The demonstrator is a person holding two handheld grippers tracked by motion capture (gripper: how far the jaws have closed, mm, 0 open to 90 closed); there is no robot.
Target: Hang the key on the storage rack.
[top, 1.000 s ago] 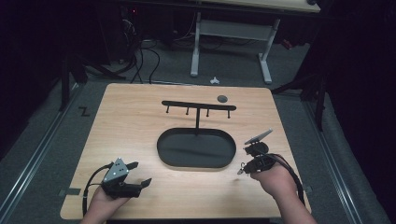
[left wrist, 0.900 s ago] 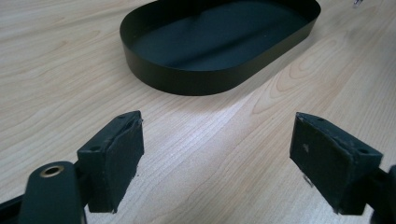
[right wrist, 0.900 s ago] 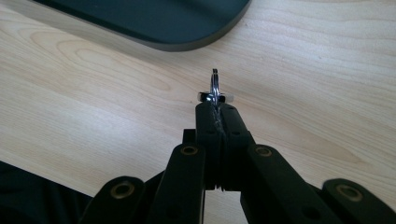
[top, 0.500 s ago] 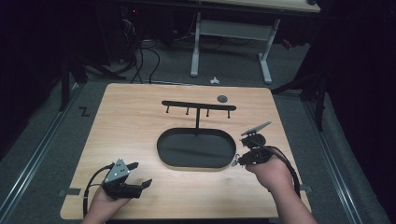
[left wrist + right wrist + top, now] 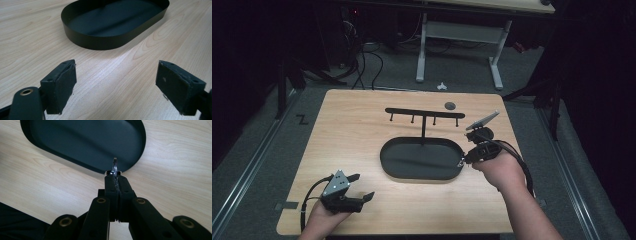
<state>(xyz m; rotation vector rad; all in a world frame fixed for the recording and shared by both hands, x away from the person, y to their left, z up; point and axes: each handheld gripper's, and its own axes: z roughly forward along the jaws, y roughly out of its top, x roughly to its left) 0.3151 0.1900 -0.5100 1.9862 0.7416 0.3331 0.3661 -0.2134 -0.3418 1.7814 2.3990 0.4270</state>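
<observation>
My right gripper (image 5: pixel 463 162) hangs above the right end of a black oval tray (image 5: pixel 384 161), its jaws pressed together on a small metal ring (image 5: pixel 115 165) that sticks out past the tips (image 5: pixel 114 173). In the right gripper view the ring hovers over the tray's rim (image 5: pixel 75 160). My left gripper (image 5: pixel 362 186) rests low near the table's front left corner, wide open with nothing between its pads (image 5: pixel 61 82). The tray's wall (image 5: pixel 100 43) lies ahead of it. Behind the tray stands a black rack (image 5: pixel 424 114) with several hooks.
A small grey disc (image 5: pixel 450 105) lies on the wooden table (image 5: pixel 347 130) behind the rack's right end. Beyond the table's far edge are a white desk frame (image 5: pixel 459 32) and cables on the floor.
My right hand has lifted and drifted away from the front edge toward the tray's right end, still shut on the ring. The left hand has stayed put.
</observation>
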